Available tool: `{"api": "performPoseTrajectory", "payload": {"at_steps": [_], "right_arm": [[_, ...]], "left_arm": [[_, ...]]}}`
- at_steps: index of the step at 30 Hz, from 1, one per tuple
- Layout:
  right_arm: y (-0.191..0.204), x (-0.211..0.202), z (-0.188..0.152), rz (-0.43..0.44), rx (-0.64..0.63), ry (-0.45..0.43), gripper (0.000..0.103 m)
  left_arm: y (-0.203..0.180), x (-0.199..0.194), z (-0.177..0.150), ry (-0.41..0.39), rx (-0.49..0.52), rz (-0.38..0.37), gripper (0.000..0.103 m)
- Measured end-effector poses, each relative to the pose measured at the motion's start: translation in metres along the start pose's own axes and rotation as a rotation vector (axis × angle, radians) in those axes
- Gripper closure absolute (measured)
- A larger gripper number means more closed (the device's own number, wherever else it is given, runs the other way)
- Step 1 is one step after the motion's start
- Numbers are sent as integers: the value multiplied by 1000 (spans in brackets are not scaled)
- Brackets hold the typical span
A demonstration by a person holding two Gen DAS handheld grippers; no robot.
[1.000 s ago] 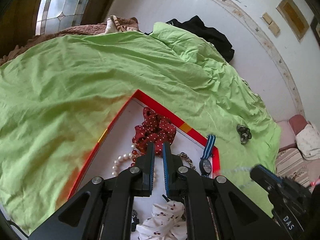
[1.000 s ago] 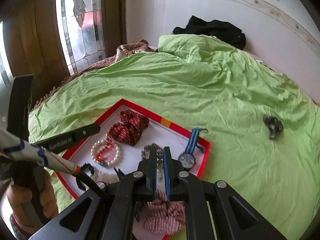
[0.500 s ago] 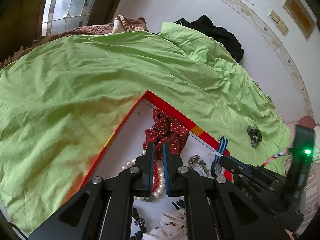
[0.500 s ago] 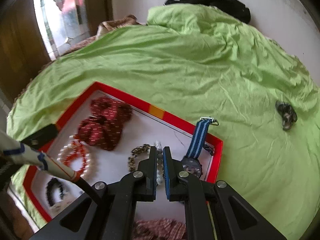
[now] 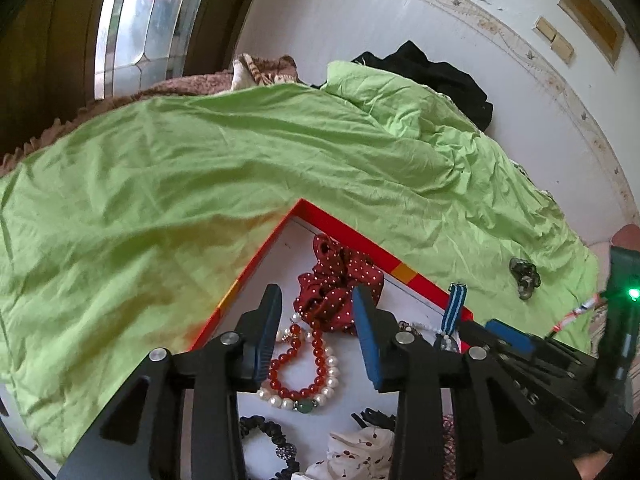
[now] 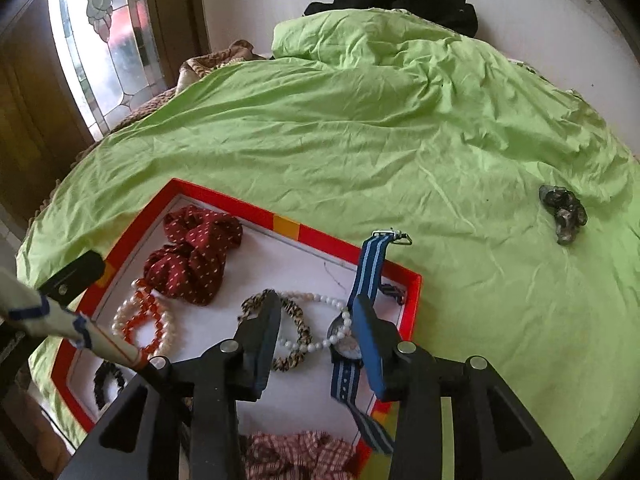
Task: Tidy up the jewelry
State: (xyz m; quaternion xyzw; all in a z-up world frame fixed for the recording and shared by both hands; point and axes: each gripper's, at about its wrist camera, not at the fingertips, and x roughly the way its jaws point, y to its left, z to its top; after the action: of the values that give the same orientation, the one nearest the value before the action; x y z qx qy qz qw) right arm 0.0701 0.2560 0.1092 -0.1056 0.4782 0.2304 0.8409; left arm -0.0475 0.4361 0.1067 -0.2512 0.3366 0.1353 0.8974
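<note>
Left wrist view: left gripper (image 5: 316,320) poised over a red-rimmed tray (image 5: 256,258) on a green bedsheet (image 5: 200,168), jaws opening, nothing pressed between the pads. Framed between the fingertips, a dark red polka-dot scrunchie (image 5: 336,280); nearer the camera between the fingers, a red bead bracelet (image 5: 298,364) looped with a pearl bracelet (image 5: 280,394). Beyond the right finger, a blue striped watch strap (image 5: 454,310) at the tray's rim, and the right gripper's black body at far right.

Right wrist view: right gripper (image 6: 316,320) angled down over the same tray (image 6: 248,210), jaws opening, gripping nothing. Between the fingers, a leopard-print band (image 6: 296,320) and a white bead strand (image 6: 316,300). Against the right fingertip, a blue striped watch (image 6: 344,344), strap reaching over the rim. Left of the left finger, red scrunchie (image 6: 192,256) and bracelets (image 6: 140,324). Far right on the sheet, a small dark ornament (image 6: 564,214).
</note>
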Motion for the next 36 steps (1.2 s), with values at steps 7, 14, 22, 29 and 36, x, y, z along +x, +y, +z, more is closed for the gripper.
{"api": "performPoseTrajectory", "payload": {"at_steps": [7, 14, 22, 29, 36], "right_arm": [[-1, -20, -16, 11, 5, -4, 62], [-15, -39, -28, -11, 37, -24, 60], [-49, -47, -38, -57, 134, -31, 58], [-62, -53, -63, -24, 186, -13, 54], [-61, -74, -115, -36, 169, 2, 54]], "left_arm": [[-5, -5, -1, -20, 32, 32, 65], [-5, -7, -2, -22, 31, 36, 63], [-2, -10, -2, -20, 23, 39, 60], [-5, -19, -4, -92, 50, 128, 39], [-31, -64, -22, -318, 131, 301, 12]]}}
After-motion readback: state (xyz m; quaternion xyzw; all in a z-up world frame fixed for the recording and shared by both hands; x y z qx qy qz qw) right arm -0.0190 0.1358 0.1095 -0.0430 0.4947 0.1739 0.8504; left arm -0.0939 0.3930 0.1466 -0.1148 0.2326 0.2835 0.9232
